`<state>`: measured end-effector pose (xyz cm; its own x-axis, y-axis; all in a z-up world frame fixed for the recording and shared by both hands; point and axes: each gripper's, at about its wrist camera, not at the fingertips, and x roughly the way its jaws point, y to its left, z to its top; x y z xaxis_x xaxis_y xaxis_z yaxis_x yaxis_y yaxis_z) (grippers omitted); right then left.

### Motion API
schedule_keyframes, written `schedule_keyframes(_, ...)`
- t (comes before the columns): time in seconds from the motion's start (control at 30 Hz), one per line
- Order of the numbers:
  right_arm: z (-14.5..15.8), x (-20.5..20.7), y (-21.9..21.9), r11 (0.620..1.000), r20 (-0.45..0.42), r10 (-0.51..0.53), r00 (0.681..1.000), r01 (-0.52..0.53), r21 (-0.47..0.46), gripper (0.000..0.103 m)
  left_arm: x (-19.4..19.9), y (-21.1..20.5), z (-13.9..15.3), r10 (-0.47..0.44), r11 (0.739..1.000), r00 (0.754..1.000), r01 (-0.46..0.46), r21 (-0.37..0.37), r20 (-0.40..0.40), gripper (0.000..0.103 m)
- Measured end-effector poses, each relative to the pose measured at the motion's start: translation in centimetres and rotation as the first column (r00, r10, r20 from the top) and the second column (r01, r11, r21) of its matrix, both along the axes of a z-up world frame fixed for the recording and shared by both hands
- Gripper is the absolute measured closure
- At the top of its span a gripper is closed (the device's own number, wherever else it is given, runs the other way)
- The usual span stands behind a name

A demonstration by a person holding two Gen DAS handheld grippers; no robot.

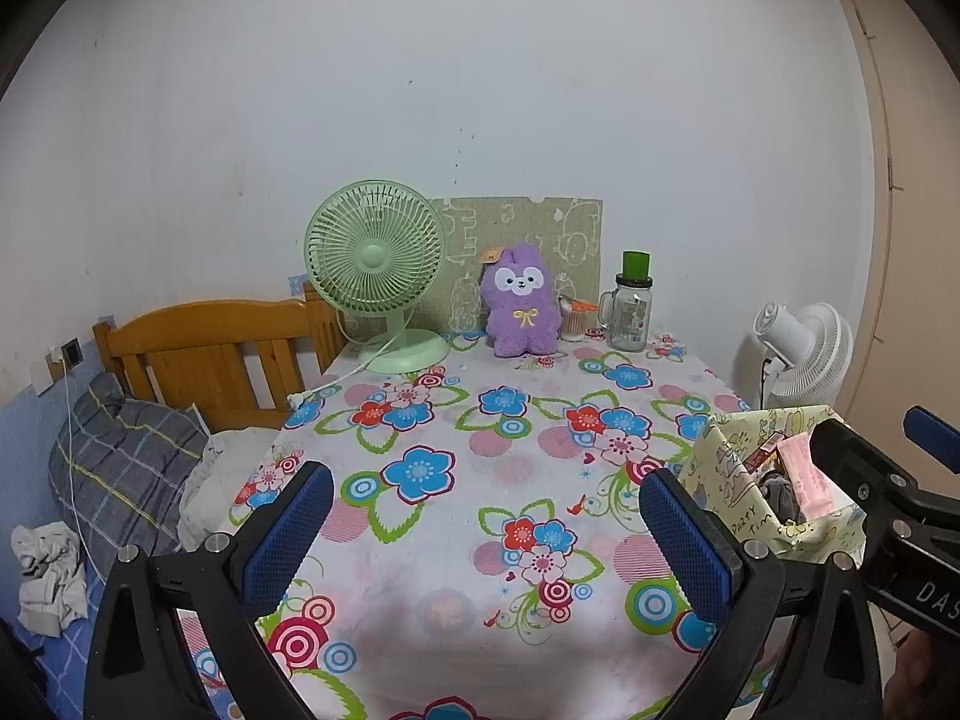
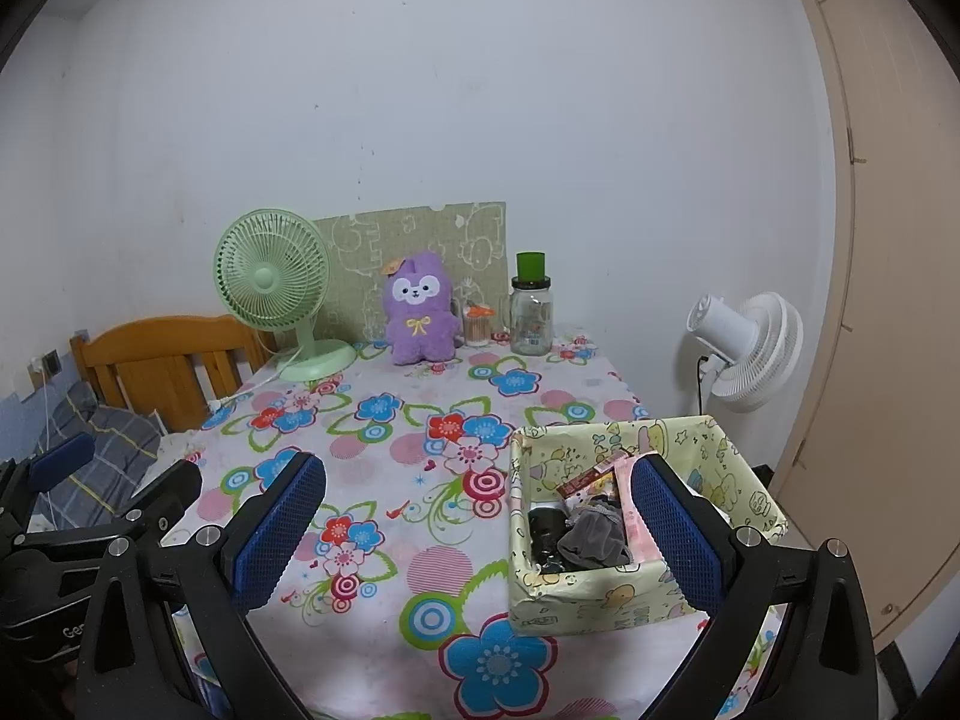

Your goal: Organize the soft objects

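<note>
A purple plush toy sits upright at the far edge of the flowered table, also in the right wrist view. A yellow cartoon-print box stands at the table's right front and holds a grey cloth, a dark item and pink packets; it also shows in the left wrist view. My left gripper is open and empty above the table's near part. My right gripper is open and empty, its right finger over the box.
A green desk fan with a white cord, a glass jar with a green cup and a small swab pot stand at the back. A white floor fan is to the right, a wooden bed with a plaid pillow to the left.
</note>
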<state>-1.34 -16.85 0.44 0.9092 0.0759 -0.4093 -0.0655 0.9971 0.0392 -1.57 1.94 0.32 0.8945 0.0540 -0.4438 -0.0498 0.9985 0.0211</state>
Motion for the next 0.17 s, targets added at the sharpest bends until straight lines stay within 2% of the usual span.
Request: schedule_keyframes(0.17, 0.23, 0.05, -0.08, 1.000, 0.001, -0.001, 1.000, 0.001, 0.000, 0.000, -0.11, -0.03, 0.05, -0.001, 1.000, 1.000, 0.001, -0.001, 0.002, 0.000)
